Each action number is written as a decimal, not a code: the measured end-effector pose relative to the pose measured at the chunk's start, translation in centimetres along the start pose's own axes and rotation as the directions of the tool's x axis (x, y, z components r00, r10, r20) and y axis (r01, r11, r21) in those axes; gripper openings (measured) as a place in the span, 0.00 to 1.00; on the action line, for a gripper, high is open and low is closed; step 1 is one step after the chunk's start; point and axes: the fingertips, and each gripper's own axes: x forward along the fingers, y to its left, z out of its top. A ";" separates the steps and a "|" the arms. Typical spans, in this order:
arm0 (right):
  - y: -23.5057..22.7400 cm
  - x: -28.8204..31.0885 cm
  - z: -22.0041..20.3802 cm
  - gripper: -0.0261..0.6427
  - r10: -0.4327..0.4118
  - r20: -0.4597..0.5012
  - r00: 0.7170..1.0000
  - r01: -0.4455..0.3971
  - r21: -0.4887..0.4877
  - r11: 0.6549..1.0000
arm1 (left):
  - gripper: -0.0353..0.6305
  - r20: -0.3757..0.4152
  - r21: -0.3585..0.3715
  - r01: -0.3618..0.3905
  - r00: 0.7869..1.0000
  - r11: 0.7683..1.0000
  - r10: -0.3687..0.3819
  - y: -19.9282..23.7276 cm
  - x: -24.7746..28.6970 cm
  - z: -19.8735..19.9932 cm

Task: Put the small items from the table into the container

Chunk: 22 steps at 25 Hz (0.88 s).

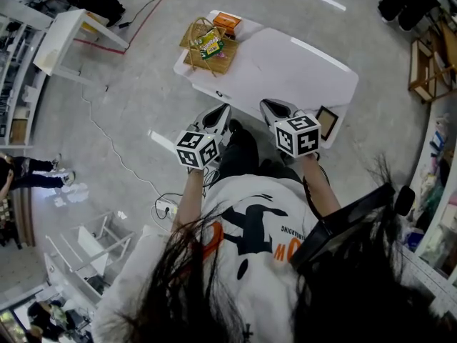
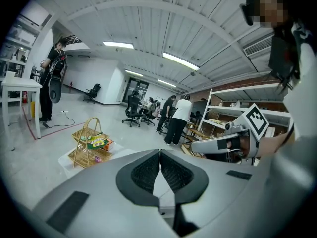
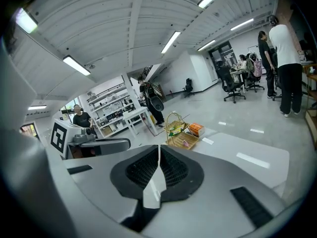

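A wicker basket (image 1: 225,63) with two tiers and a hooped handle stands on the far left corner of the white desk (image 1: 285,70). A green and yellow packet (image 1: 211,45) lies in the basket's upper tier, and a small pink thing (image 2: 96,158) lies on its lower tier. An orange box (image 1: 227,23) sits on the desk just beside the basket, on the side farther from the person. The rest of the desk top, from the basket toward the person, is bare, apart from a dark-framed flat thing (image 1: 327,122) at the near right edge, well apart from the basket. The left gripper (image 2: 159,157) is held in the air on the near side of the desk, well short of the basket, and points roughly toward it. Its fingers (image 2: 146,172) are pressed together with nothing between them. The right gripper (image 3: 158,155) is held just beside the left one, also well apart from the basket and aimed its way. Its fingers (image 3: 141,170) likewise meet along one line and pinch nothing. Each gripper's marker cube is on the end nearer the person.
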 end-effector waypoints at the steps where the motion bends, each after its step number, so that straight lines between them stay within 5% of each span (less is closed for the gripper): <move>1: 0.1 0.0 0.0 0.08 0.002 -0.003 1.000 -0.002 -0.005 1.000 | 0.06 0.003 0.001 -0.001 1.000 1.000 0.001 0.0 -0.1 0.1; 22: 0.6 0.3 -0.5 0.07 0.014 -0.043 0.999 -0.016 -0.045 0.999 | 0.06 0.022 -0.022 -0.018 1.000 1.000 0.019 0.1 -0.6 -0.2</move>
